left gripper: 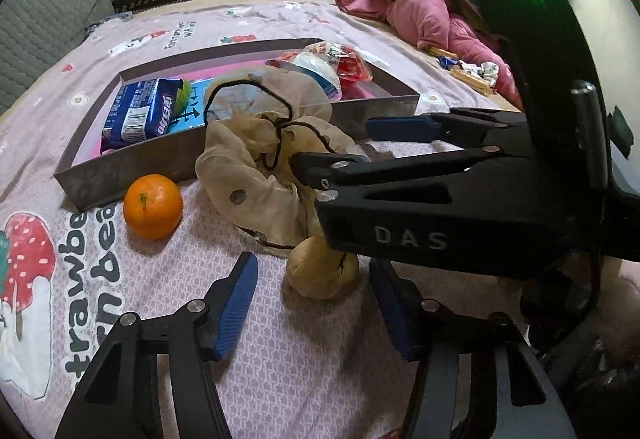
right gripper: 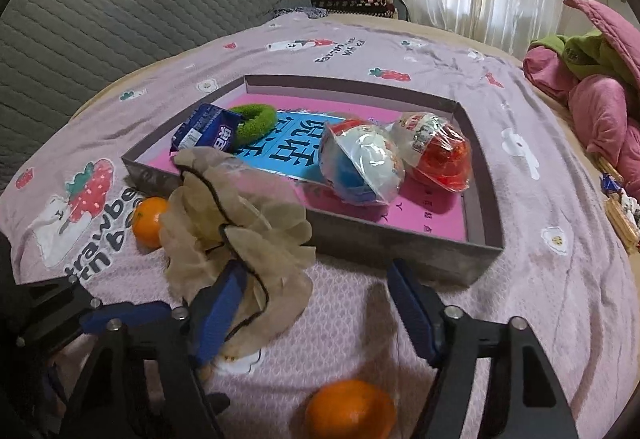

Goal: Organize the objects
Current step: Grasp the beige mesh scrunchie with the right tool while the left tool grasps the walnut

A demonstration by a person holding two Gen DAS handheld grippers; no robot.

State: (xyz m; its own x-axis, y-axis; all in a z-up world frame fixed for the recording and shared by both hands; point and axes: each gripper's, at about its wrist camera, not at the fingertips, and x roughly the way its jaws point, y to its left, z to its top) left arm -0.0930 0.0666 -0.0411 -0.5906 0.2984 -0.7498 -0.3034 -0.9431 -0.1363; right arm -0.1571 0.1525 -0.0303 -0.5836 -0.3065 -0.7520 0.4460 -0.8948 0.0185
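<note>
pink bedspread (left gripper: 280, 359) under half-open left hand-held gripper (left gripper: 312, 309), jaws around walnut (left gripper: 322, 273)

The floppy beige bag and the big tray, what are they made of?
The beige bag looks like thin sheer fabric, maybe organza: it crumples and light shows through. The tray looks like grey cardboard: thin, straight, matte walls with sharp corners.

Blurred orange (right gripper: 350, 409), bottom edge-cropped
</note>
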